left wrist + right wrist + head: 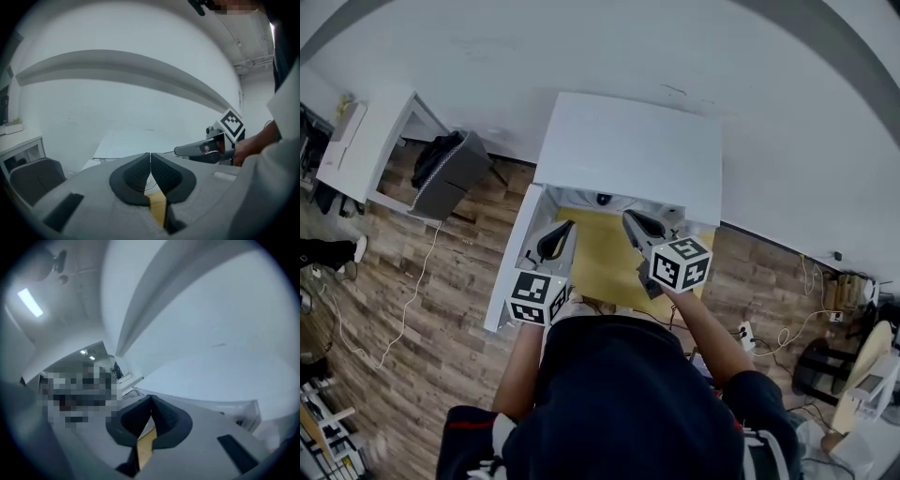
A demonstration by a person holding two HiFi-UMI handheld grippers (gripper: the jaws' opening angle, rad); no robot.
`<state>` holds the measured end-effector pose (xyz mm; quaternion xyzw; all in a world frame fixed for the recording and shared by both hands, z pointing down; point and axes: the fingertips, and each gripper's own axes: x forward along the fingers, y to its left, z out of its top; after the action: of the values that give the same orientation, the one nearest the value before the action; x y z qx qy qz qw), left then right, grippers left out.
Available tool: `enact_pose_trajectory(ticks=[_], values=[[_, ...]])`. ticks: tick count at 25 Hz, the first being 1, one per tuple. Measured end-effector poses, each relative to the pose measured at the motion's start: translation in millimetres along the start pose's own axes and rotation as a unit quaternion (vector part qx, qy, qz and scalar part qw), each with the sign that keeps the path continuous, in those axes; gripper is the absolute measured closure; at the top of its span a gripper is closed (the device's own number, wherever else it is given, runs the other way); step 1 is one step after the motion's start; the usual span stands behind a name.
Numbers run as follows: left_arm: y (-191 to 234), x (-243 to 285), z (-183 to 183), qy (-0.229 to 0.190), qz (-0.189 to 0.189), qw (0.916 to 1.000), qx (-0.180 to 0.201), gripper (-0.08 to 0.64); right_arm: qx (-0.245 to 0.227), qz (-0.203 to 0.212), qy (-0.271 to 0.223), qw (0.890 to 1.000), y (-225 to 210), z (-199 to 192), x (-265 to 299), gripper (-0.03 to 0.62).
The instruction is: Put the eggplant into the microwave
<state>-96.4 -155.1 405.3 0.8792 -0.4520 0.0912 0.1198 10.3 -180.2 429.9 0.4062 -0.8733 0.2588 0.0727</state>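
Note:
No eggplant shows in any view. A white flat-topped unit [628,150] stands at the far side of a yellow table top [600,267]; its front is hidden from above. My left gripper [566,227] hangs over the table's left part, shut with nothing between its pads [150,161]. Beside it, over the right part, my right gripper [627,217] is also shut and holds nothing [151,403]. In the left gripper view the right gripper [177,151] reaches in from the right, level with it. Both point toward the white wall and the unit's top [140,140].
A white desk [356,141] and a dark chair [445,173] stand at the left on the wooden floor. Cables [403,309] run along the floor at left, with a power strip [745,333] at right. My body in dark clothing fills the lower head view.

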Motion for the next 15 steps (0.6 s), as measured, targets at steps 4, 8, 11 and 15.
enact_pose_trajectory(ticks=[4,8,11,15], values=[[-5,0,18,-0.020,-0.002,0.9998,0.008,0.541,-0.071,-0.001,-0.036,0.997,18,31,-17,0.580],[-10,-4,35,-0.035,-0.003,0.9992,0.021,0.541,-0.104,0.001,-0.066,0.992,32,56,-29,0.580],[-9,-7,49,-0.045,0.001,0.9984,0.033,0.541,-0.115,0.003,-0.090,0.989,39,77,-36,0.580],[-9,-9,65,-0.058,0.004,0.9973,0.044,0.541,-0.127,0.005,-0.113,0.986,45,97,-45,0.580]])
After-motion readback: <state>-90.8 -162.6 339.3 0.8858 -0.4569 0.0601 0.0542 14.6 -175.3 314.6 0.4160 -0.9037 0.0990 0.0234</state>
